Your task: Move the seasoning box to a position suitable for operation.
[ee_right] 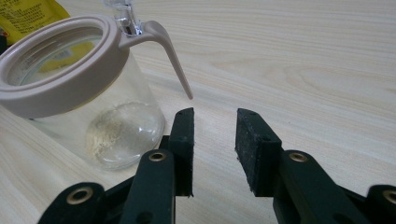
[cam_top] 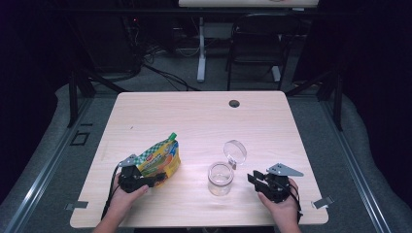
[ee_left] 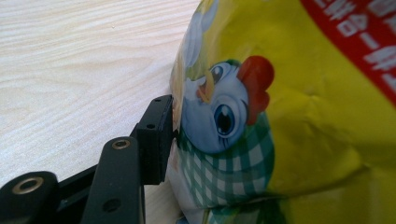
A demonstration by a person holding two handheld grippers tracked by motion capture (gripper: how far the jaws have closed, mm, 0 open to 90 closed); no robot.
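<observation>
Seen from the high view, a yellow snack bag (cam_top: 159, 160) is held up off the light wooden worktop (cam_top: 194, 116) between the left tongs (cam_top: 154, 179), its green top corner tilted away from them. A clear glass jar (cam_top: 220, 178) with its hinged lid (cam_top: 235, 151) raised is set between the two pairs of tongs, nearer to the right tongs (cam_top: 254, 178), which are pointed at it from just beside.

In the left gripper view, one black pad of the left tongs (ee_left: 159, 140) is pressed flat against the edge of the bag (ee_left: 289, 121), where a cartoon chicken is printed; the other pad is hidden behind the bag.

In the right gripper view, the right tongs (ee_right: 214, 149) are held apart with nothing between them, bare worktop (ee_right: 303, 60) being seen through the gap. The jar (ee_right: 88, 107), beige-rimmed, is stood just beside one pad, its lever handle (ee_right: 170, 51) reaching out above that pad.
</observation>
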